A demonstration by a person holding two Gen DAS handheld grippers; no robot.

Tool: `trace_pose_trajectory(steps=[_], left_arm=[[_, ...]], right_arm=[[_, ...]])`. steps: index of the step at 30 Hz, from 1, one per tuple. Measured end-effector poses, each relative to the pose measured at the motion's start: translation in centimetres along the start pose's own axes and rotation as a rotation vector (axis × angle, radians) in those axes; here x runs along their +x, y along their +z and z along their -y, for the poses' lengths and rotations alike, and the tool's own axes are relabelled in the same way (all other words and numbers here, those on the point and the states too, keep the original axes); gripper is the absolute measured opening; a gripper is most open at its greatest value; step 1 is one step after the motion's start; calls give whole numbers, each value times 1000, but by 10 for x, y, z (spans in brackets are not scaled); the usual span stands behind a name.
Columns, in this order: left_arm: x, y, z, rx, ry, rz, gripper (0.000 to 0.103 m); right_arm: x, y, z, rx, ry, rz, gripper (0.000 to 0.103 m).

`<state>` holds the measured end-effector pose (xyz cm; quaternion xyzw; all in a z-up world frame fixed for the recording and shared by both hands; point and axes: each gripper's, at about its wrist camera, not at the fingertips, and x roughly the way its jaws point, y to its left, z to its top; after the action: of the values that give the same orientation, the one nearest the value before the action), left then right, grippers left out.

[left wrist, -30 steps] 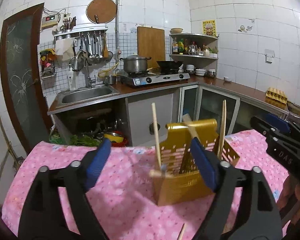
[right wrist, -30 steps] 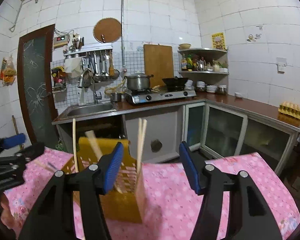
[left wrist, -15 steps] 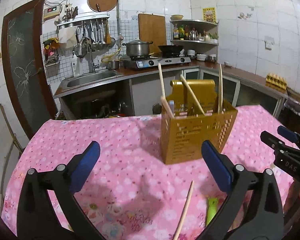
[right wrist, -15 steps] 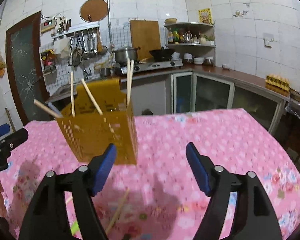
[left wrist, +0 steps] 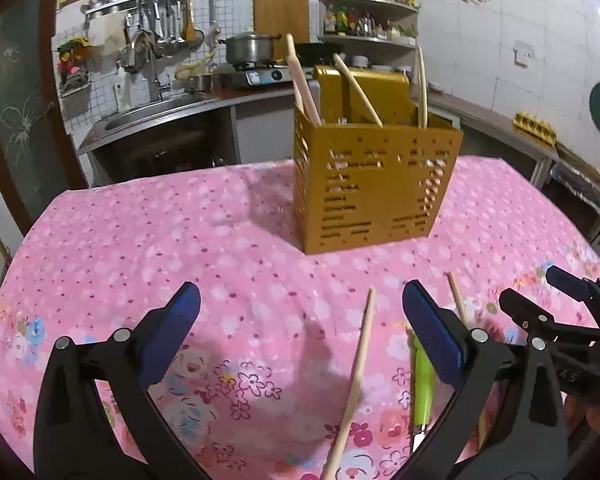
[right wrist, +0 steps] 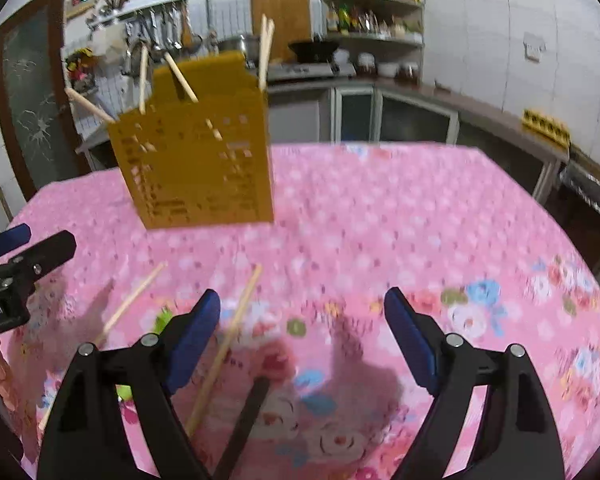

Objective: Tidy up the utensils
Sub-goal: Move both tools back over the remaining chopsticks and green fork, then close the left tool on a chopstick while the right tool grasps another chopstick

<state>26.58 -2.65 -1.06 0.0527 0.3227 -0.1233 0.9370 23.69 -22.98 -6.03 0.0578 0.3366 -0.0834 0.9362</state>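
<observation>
A gold slotted utensil holder (left wrist: 376, 184) (right wrist: 196, 160) stands on the pink floral tablecloth (left wrist: 160, 232) with several wooden chopsticks leaning in it. Nearer to me, loose on the cloth, lie a chopstick (left wrist: 356, 376) (right wrist: 228, 344), a second chopstick (left wrist: 458, 300) (right wrist: 134, 300), a green-handled utensil (left wrist: 422, 384) (right wrist: 162, 320) and a dark handle (right wrist: 244, 420). My left gripper (left wrist: 300, 320) (right wrist: 32, 240) hovers open above the first chopstick. My right gripper (right wrist: 302, 316) (left wrist: 540, 292) is opening, with nothing pressed between its pads.
Behind the table runs a kitchen counter with a sink (left wrist: 152, 112), a stove with a pot (left wrist: 248, 48) and shelves of bottles (left wrist: 364, 24). A dark door (left wrist: 16, 92) stands at the left. An egg tray (left wrist: 536, 124) sits on the right counter.
Both grippers have sunk toward the table and tipped downward. The loose chopsticks and the green-handled utensil have come into view. The right jaws have spread wider.
</observation>
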Motion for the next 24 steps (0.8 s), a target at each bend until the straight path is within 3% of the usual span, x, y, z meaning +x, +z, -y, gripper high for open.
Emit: trace_pose_trajectory(steps=[9,14,17,24], left_arm=[[19,-9,4,24,-18,-59,95],[25,-13,10,51,-24,-86,90],[31,-15,14,64,-37,-111,85],[54,-21,26,90,-81,-222,59]], right_arm=[[13,-22,6,68,-22,-134,75],[13,-29,-1,65,-29,-160,70],[11,-35,-7,53,-39,-180,59],[4,-37,-18,10,-33,-210,30]])
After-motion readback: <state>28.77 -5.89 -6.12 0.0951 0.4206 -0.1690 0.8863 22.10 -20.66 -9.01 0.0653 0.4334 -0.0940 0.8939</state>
